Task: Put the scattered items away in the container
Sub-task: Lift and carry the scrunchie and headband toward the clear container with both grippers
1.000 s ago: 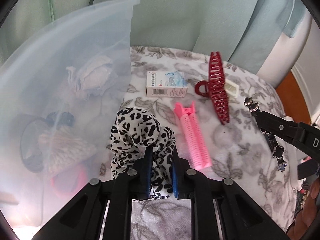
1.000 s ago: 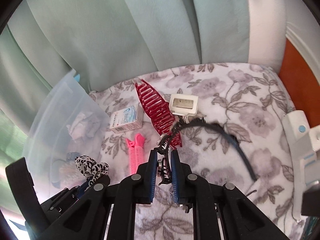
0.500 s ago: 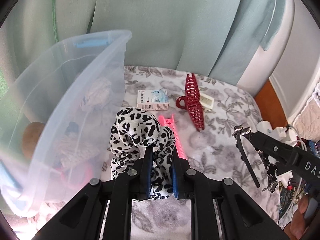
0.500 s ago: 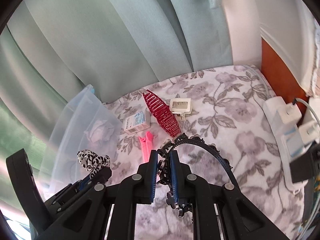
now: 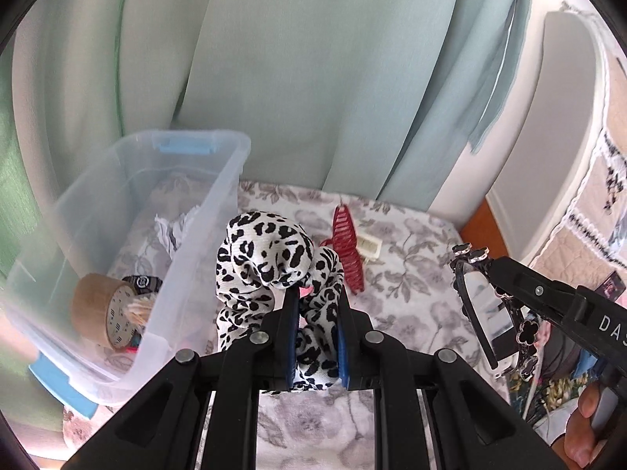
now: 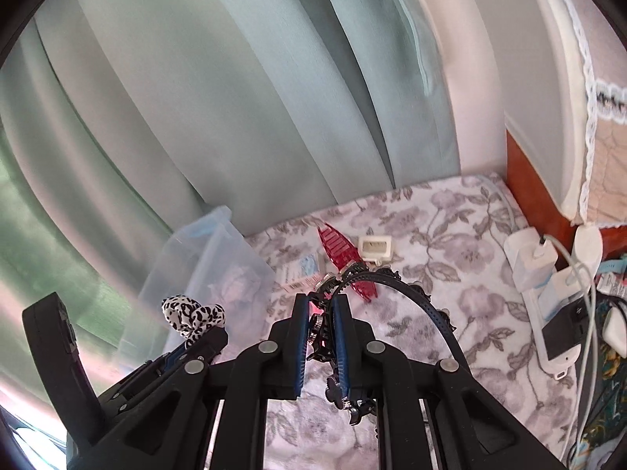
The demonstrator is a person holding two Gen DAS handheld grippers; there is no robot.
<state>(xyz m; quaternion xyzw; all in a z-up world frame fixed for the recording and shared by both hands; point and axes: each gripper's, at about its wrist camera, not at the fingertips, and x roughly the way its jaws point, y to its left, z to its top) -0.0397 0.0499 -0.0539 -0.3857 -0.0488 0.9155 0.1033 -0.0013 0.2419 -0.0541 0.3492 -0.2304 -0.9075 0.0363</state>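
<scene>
The leopard-print scrunchie (image 5: 270, 258) is clamped between the fingers of the left tool (image 5: 313, 337), held up in the air. The clear plastic bin (image 5: 219, 196) lies to the left of the scrunchie and below it; the bin's near long wall stands just beside the hanging fabric, and the bin's long axis runs away from the camera toward the curtain (image 5: 313, 78). In my judgement the coming move turns on carrying the scrunchie leftward over that wall before release. The left tool is the nearer one to the bin.

The black headband (image 6: 427, 301) is clamped at one end by the right tool (image 6: 319, 337), its arc curving away to the right, above the flowered bed cover (image 6: 450, 258). It is well to the right of the bin, with the left tool between them.

On the bed cover right of the bin lie a dark red hair claw (image 5: 347, 250), a small white square item (image 6: 375, 246) just beside the claw, and a small box (image 6: 303, 272).

Inside the bin: a roll of brown tape (image 5: 96, 313), crumpled white paper (image 5: 174, 229) and a dark item (image 5: 143, 282) too small to identify.

Hidden or unclear: the bin's near left corner is cut off in the left view; the scrunchie covers the bed cover behind it; a sliver of pink shows behind the scrunchie, unidentifiable. The headband's clamped end is obscured by the tool's fingers.
</scene>
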